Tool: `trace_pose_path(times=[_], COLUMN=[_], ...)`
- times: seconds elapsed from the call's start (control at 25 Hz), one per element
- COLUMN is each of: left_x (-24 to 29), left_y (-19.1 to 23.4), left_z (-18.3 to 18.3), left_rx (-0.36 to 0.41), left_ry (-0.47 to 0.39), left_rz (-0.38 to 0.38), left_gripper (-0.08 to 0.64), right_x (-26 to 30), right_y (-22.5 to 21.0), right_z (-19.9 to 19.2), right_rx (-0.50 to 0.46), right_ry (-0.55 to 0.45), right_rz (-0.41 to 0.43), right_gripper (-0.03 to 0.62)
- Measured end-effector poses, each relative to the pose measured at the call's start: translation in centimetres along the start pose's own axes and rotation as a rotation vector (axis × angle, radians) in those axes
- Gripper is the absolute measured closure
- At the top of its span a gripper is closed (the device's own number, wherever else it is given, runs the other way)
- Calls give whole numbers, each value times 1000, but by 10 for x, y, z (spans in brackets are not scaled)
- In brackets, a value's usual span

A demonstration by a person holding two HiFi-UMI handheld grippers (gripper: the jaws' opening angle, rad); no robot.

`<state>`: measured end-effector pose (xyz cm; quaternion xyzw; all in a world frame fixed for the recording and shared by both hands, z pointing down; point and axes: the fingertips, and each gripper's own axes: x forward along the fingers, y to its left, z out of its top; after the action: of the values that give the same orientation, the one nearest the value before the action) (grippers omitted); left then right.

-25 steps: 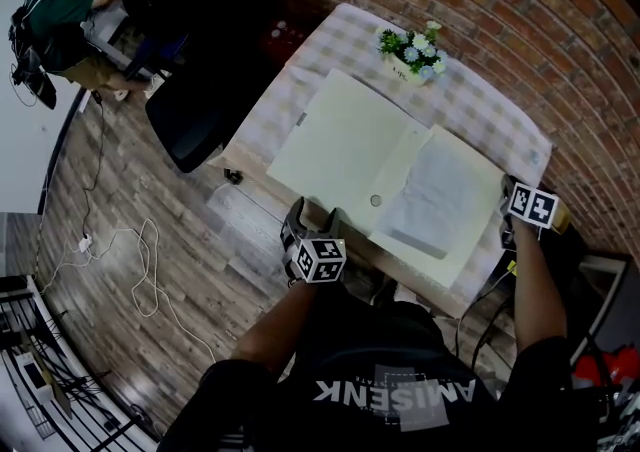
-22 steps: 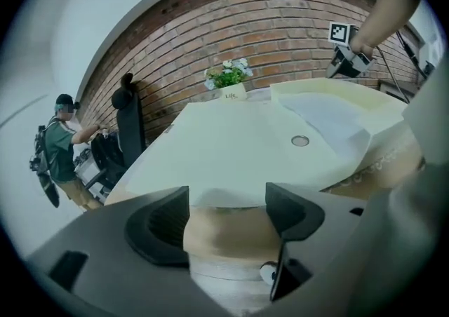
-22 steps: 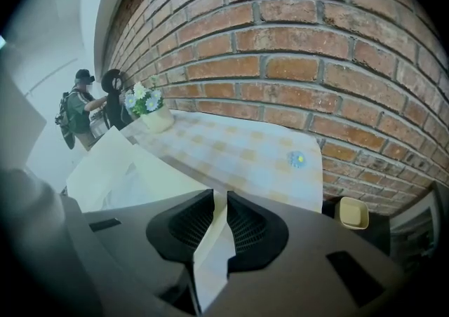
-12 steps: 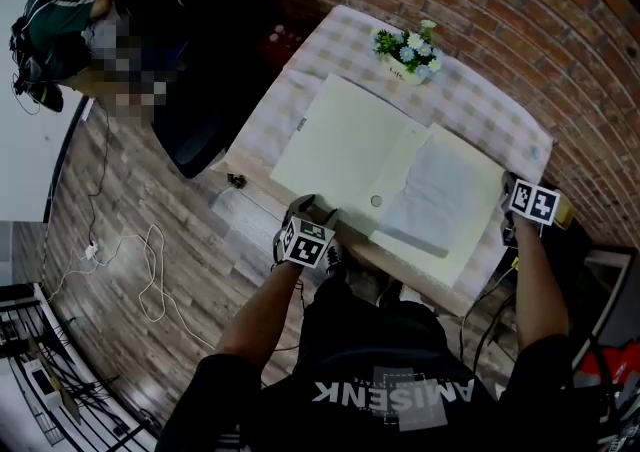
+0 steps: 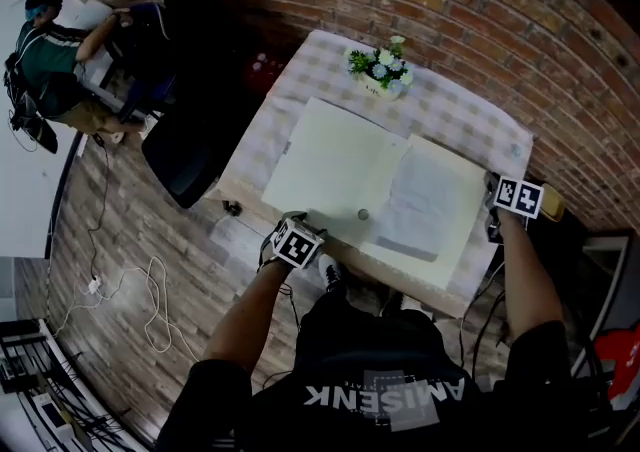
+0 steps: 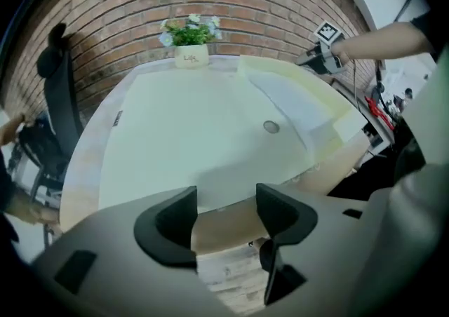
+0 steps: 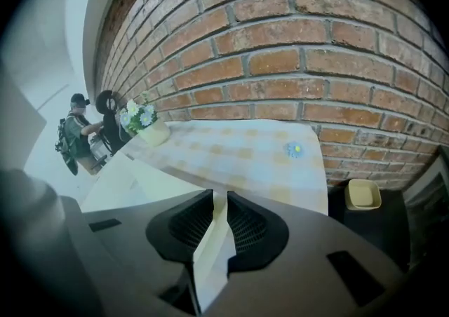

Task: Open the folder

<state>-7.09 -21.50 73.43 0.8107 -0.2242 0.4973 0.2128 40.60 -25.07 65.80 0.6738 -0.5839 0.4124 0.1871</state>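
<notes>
A brick wall (image 5: 480, 0) runs along the far side, and a plank floor (image 5: 120, 240) spreads out to the left. The surface (image 5: 450, 115), covered with a pale checked cloth, stands against the wall.

The folder (image 5: 330, 165) lies flat and open on the surface, taking up most of it. Its left cover is bare, and its right half carries a stack of paper (image 5: 415, 205).

A black office chair (image 5: 185, 150) stands just left of the surface. A person (image 5: 55, 60) stands in the far-left corner, well apart from it. A pale cable (image 5: 150, 290) loops over the floor to the near left.

A small white pot of flowers (image 5: 378, 68) sits at the far edge of the surface, just beyond the folder.

The right claw (image 7: 219, 214) is at the right edge of the folder, clenched on a thin pale flap of it that stands on edge between the pads.

The left claw (image 6: 226, 205) hangs at the near edge of the surface, just short of the folder's left cover. It is released, its jaws apart, and only the surface's edge and the floor show between them.

A small round snap (image 5: 363, 214) sits near the folder's middle fold. A pale yellow dish (image 7: 363, 194) lies low by the wall, right of the surface.
</notes>
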Motion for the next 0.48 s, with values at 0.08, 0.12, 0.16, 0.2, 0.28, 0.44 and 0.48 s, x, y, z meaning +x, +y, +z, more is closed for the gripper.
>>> trace_pose_path(times=[0.08,0.12,0.16,0.2,0.28,0.44,0.48], left_x=[-2,-6,-11,-18,-33,-71,-79], left_y=[-6,-8,-7,-7,-8,-2,5], left_z=[0,3,10,19,37,72,85], left_rx=[111,152,171,166,100,-124,-176], left_ry=[36,41,30,6,-61,-273,-343], left_rz=[9,19,28,32,12,-18,-16], left_gripper=[301,301,301,302,302,302,302], right_x=[-1,-3,-4,-7,-16,-41,-48], right_y=[-2,-2,-3,-3,-2,10,13], right_z=[0,0,1,2,8,15,18], right_rx=[29,29,19,4,-11,12,16], right_ry=[8,12,13,6,-28,-111,-135], right_rz=[13,11,4,-4,-10,47,59], right_gripper=[502,502,502,502,502,502,502])
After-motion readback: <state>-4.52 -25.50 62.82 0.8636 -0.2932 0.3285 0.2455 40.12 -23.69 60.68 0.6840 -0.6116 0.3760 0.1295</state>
